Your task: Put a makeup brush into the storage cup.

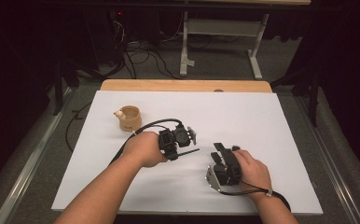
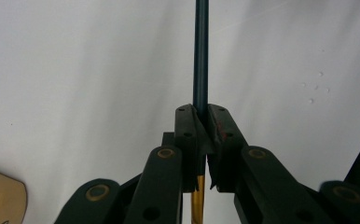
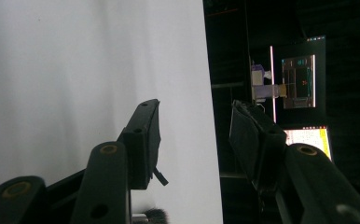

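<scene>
Two hands come in from the near edge of the white table [image 1: 262,116], each holding a claw. Nearest is the right claw [image 1: 222,148], held in the right hand [image 1: 252,170] and lying low over the sheet toward the right, its tips pointing away from the person. In the right gripper view its jaws stand apart with nothing between them; white sheet shows behind the left jaw and a dark room with lit screens [image 3: 299,84] behind the right.

A little farther off and to the left, the left hand [image 1: 143,148] holds the left claw [image 1: 192,135], turned toward the right. It is clamped on a thin dark rod [image 1: 190,152]: in the left gripper view the pads are pressed together on the rod [image 2: 201,51], which runs straight ahead over the sheet, blue-black beyond the tips and yellow below them.

Farther back on the left stands a small tan cup [image 1: 129,117], well apart from both claws. Beyond the sheet runs the table's wooden edge [image 1: 183,85], then cables on the floor.
</scene>
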The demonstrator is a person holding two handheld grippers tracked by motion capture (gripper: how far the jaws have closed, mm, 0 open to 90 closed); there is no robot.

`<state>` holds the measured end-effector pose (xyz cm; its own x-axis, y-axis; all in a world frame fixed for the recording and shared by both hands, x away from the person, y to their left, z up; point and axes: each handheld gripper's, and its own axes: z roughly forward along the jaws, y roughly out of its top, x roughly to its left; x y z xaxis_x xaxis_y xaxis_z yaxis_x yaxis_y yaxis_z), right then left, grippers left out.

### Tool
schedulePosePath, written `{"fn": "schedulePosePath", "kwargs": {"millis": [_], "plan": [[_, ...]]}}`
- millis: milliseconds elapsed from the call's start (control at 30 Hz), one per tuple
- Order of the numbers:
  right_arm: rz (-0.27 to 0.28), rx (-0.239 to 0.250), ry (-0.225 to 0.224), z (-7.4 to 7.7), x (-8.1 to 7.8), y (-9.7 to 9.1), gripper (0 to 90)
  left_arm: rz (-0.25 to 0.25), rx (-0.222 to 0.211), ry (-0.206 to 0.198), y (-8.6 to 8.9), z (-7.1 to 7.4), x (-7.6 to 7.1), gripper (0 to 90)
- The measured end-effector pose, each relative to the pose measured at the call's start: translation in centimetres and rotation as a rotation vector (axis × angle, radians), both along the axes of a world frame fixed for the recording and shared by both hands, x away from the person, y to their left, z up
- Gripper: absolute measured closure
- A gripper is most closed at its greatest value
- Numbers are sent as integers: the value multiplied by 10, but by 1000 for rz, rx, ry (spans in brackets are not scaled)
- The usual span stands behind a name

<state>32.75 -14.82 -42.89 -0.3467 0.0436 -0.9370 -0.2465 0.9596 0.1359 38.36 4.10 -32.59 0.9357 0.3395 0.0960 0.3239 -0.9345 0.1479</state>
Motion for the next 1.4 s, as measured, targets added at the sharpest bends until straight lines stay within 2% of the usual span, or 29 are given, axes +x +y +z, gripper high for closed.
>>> {"fn": "schedulePosePath", "kwargs": {"millis": [100,233,300,367,400,500,533,567,800,933,1000,1100,1200,1300,1400], "plan": [[0,-12,-8,0,0,0,552,-5,-2,0,-3,-2,0,829],[11,-4,-20,0,-1,0,568,-12,8,0,-8,-4,1,829],[-1,-19,-17,1,-2,1,574,-13,13,1,-10,-5,1,829],[13,-16,-5,0,-2,1,577,-12,8,0,-11,-5,2,829],[3,-24,-20,0,-3,1,584,-12,12,-1,-12,-5,2,829],[20,-13,-15,-1,-3,2,591,-13,11,-1,-13,-5,3,829],[25,-21,-23,-1,-3,2,596,-13,12,-1,-13,-5,3,829],[25,-28,-13,0,-3,3,601,-12,12,0,-14,-5,3,829],[42,-31,-33,0,-5,5,631,-22,20,2,-17,-5,3,829],[28,-41,-37,2,-7,6,639,-30,21,2,-20,-6,3,829],[50,-32,-25,1,-6,6,639,-30,18,3,-22,-7,2,829],[51,-46,-27,0,-7,7,648,-37,13,4,-26,-9,2,829],[62,-36,-31,-1,-7,8,660,-42,6,4,-29,-10,1,829],[53,-47,-25,0,-9,9,687,-47,11,4,-32,-10,1,829],[67,-52,-18,1,-10,10,710,-50,15,3,-34,-9,1,829]]}}
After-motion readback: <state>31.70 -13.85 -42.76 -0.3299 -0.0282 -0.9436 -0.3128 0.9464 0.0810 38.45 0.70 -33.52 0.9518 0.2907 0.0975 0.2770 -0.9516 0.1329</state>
